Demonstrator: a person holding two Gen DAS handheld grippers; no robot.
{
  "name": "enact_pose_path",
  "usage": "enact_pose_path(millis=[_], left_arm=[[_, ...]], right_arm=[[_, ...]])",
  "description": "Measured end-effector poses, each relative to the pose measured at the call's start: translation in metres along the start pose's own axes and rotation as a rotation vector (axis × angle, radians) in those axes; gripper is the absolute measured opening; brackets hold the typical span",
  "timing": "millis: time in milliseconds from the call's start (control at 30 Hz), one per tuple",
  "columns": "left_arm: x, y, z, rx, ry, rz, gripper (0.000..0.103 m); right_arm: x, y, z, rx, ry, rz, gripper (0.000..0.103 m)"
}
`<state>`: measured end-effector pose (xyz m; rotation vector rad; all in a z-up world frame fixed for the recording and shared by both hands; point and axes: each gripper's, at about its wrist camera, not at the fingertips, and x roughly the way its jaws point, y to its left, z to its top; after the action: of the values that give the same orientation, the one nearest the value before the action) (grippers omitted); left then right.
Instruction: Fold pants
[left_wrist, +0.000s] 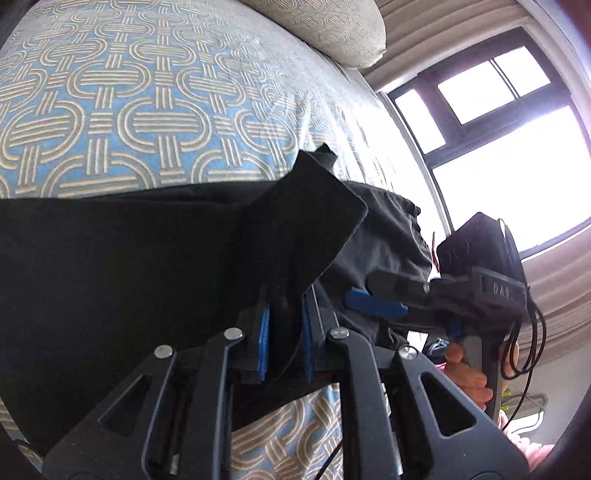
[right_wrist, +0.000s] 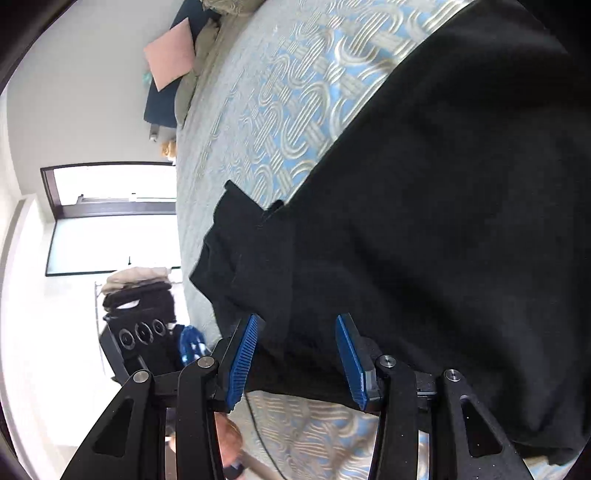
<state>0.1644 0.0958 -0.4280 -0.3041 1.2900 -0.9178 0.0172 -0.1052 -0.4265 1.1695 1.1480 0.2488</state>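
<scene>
Lying across the patterned bed (left_wrist: 155, 96), the black pants (left_wrist: 122, 266) spread from the left of the left wrist view to the bed's edge near the window (left_wrist: 517, 155). A flap of their fabric stands up between the blue pads of the left gripper (left_wrist: 285, 332), whose jaws are nearly together and pinch the cloth; the flap rises tilted above the fingers, its cut edge catching the light. Just to the right, the right gripper (left_wrist: 373, 301) reaches in level from the window side, its blue pad lying over the bunched, wrinkled end of the pants, with a hand (left_wrist: 467, 380) wrapped around its handle and black cables hanging beside it.

From the right wrist view, the right gripper (right_wrist: 297, 354) stands with its jaws apart; the pants (right_wrist: 424, 206) lie between and beyond the pads, which do not press on them. The garment's edge runs just behind the fingers, with bare bedcover (right_wrist: 295, 435) showing underneath.

A pillow (left_wrist: 325, 26) rests at the far end of the bed, curtains (left_wrist: 554, 291) hang by the window, and a pink cushion (right_wrist: 171, 51) leans near the wall. A rack with stacked clothes (right_wrist: 138, 291) stands off the bed.

The pants are matte black, mostly flat, with soft creases at one end.
</scene>
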Motion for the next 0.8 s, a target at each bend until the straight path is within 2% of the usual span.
enact_pose_path(millis=[200, 400, 600, 800], left_arm=[[0.009, -0.001, -0.003, -0.001, 0.030, 0.001, 0.016], [0.004, 0.002, -0.001, -0.016, 0.018, 0.007, 0.016], [0.002, 0.002, -0.003, -0.012, 0.012, 0.015, 0.016], [-0.013, -0.002, 0.002, -0.015, -0.043, 0.019, 0.016]], right_arm=[[0.015, 0.016, 0.007, 0.001, -0.009, 0.012, 0.045], [0.022, 0.020, 0.007, -0.033, -0.001, -0.107, 0.045], [0.029, 0.008, 0.003, -0.016, 0.004, -0.139, 0.045], [0.030, 0.000, -0.003, -0.014, 0.016, -0.093, 0.045]])
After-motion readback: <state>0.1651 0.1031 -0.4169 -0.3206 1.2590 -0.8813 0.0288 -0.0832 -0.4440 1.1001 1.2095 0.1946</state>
